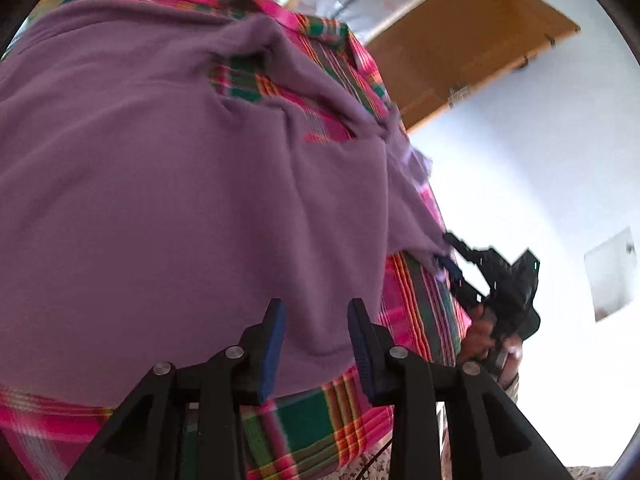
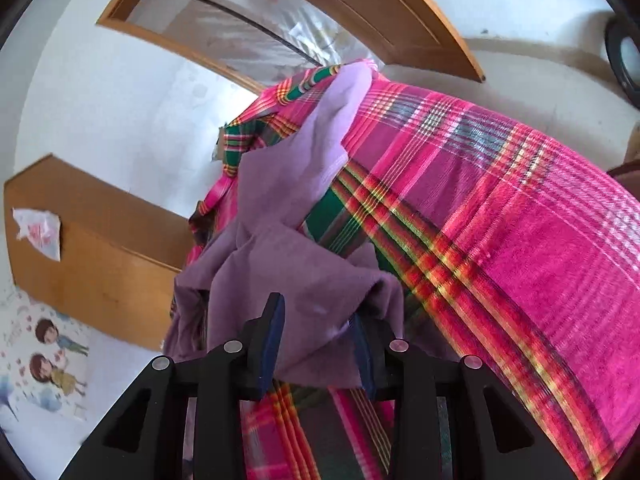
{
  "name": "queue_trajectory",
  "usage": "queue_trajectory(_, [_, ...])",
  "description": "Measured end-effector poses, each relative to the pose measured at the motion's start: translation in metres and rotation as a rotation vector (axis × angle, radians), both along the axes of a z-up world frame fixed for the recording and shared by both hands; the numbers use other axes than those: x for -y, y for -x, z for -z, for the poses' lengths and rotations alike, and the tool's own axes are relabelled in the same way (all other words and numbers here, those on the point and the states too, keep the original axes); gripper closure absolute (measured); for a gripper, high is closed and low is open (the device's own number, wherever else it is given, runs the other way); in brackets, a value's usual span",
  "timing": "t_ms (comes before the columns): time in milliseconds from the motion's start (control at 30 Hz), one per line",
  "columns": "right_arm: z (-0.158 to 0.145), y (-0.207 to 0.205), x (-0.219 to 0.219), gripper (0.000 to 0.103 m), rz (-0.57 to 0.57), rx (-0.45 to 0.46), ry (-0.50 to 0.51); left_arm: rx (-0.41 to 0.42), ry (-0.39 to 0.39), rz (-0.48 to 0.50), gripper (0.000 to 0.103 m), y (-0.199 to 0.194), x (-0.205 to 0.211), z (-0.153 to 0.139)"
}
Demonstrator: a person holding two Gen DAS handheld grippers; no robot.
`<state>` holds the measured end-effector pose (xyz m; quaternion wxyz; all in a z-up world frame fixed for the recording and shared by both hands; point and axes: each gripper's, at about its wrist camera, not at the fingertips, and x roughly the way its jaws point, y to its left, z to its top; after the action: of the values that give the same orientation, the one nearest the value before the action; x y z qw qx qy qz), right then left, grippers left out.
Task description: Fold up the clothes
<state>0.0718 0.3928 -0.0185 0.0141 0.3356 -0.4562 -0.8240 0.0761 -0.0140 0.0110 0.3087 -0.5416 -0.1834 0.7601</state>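
The purple garment (image 1: 160,168) lies spread on the plaid blanket (image 2: 520,208), its hem between the spread-apart left claw (image 1: 316,344), while the right claw (image 2: 316,344), also gaping, straddles the bunched far corner.

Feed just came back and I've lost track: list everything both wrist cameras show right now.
purple garment: one, mauve, spread over the plaid cloth, bunched at its right edge
plaid cloth: one, pink with green and orange stripes, covering the work surface under the garment
wooden door: one, tan, swung open beyond the cloth
doorway frame: one, tan wood, in the white wall
cartoon poster: one, two drawn figures, low on the wall in the right wrist view
left gripper: black, blue pads, jaws apart over the garment's near part
right gripper: black, jaws apart with bunched garment between them; grip unclear
hand: one, holding the right gripper's handle
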Motion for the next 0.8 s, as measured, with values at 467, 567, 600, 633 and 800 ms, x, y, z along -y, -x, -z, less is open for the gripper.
queue_trajectory(467, [-0.037,0.003,-0.009,0.099,0.078,-0.100,-0.203,0.028,0.064,0.046,0.070,-0.004,-0.013,0.011])
queue_trajectory(567, [-0.052,-0.006,-0.014,0.099,0.113,-0.133,-0.284,0.030,0.065,0.042,0.070,-0.002,-0.014,0.011])
queue_trajectory(600, [-0.056,-0.009,-0.017,0.099,0.122,-0.143,-0.303,0.031,0.066,0.041,0.070,-0.002,-0.015,0.011])
queue_trajectory(633, [-0.060,-0.012,-0.020,0.099,0.133,-0.149,-0.322,0.031,0.068,0.041,0.070,0.000,-0.018,0.011])
queue_trajectory(800, [-0.076,-0.021,-0.037,0.099,0.187,-0.165,-0.393,0.029,0.071,0.048,0.070,0.003,-0.024,0.010])
